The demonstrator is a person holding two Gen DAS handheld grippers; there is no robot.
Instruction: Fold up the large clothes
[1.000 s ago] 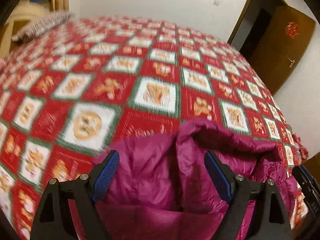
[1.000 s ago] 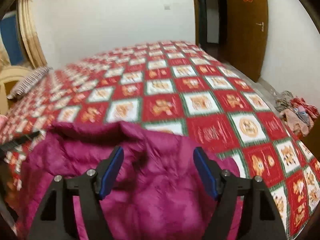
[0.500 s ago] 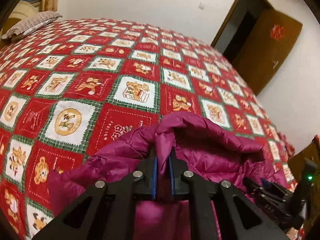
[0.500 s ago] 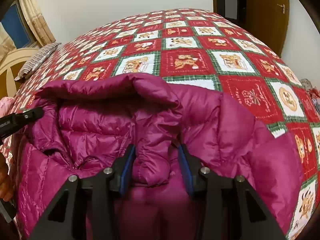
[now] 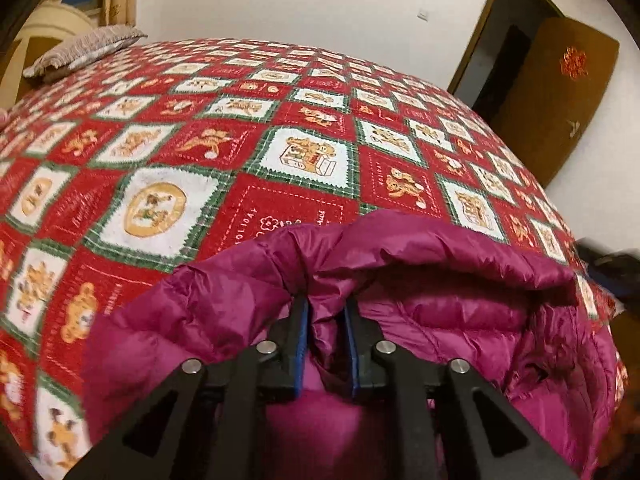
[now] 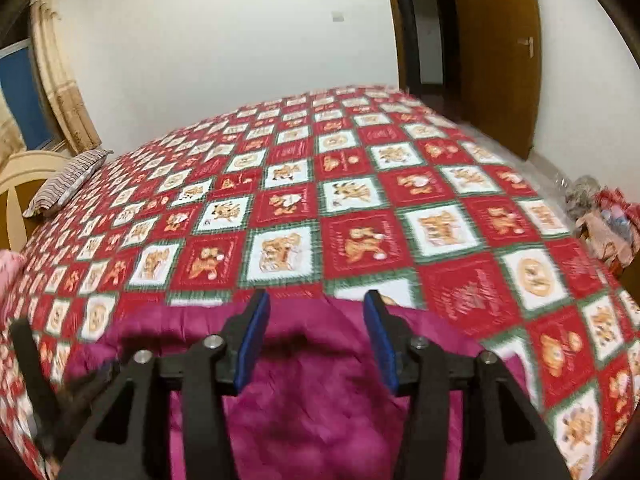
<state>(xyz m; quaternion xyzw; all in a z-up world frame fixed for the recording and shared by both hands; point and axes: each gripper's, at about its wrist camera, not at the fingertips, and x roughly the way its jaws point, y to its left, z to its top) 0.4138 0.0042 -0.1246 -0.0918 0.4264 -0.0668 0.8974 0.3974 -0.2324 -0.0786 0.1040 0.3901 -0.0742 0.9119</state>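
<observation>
The bed (image 5: 168,184), spread with a red patchwork quilt, carries the magenta puffer jacket (image 5: 440,312) at its near edge. The left claw (image 5: 326,320) pinches a fold of the jacket's collar between its blue pads, its jaws easing apart. The right claw (image 6: 316,320) hangs over the jacket, jaws spreading, with no fabric pressed between its pads.
</observation>
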